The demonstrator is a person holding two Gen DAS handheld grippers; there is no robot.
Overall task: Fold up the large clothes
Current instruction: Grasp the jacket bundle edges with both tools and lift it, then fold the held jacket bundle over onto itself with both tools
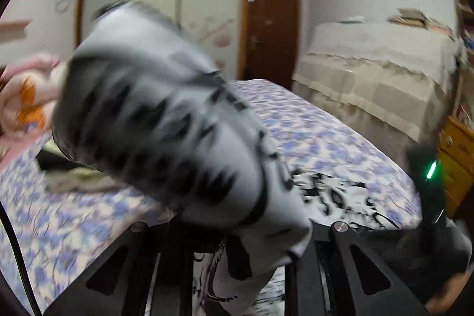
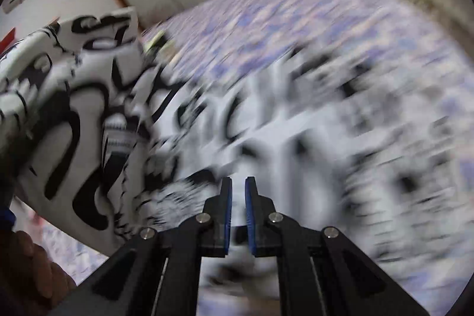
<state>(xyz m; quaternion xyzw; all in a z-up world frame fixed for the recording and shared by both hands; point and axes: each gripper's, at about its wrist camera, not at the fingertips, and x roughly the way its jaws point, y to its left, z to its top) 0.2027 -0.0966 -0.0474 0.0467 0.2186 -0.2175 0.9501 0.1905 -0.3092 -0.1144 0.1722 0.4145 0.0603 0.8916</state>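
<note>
A large white garment with bold black print (image 1: 163, 123) hangs lifted and blurred in front of the left wrist camera. It drapes over my left gripper (image 1: 240, 185) and hides the fingertips, and the cloth appears pinched in the shut jaws. More of the garment lies on the floral bed (image 1: 311, 123). In the right wrist view the garment's raised part (image 2: 74, 123) stands at the left and its flat part (image 2: 296, 123) spreads ahead, smeared by motion. My right gripper (image 2: 238, 182) hovers over that flat part. Its blue pads (image 2: 227, 206) are nearly together, and no cloth is seen clamped.
The purple-flowered bed sheet (image 2: 296, 14) fills the middle. Beyond it are a sliding-door wardrobe (image 1: 163, 5), a brown door (image 1: 272, 28) and a beige covered bed (image 1: 376, 64). Pink bedding (image 1: 26, 85) lies far left, a wooden drawer unit (image 1: 456, 153) far right. A hand (image 2: 29, 271) shows lower left.
</note>
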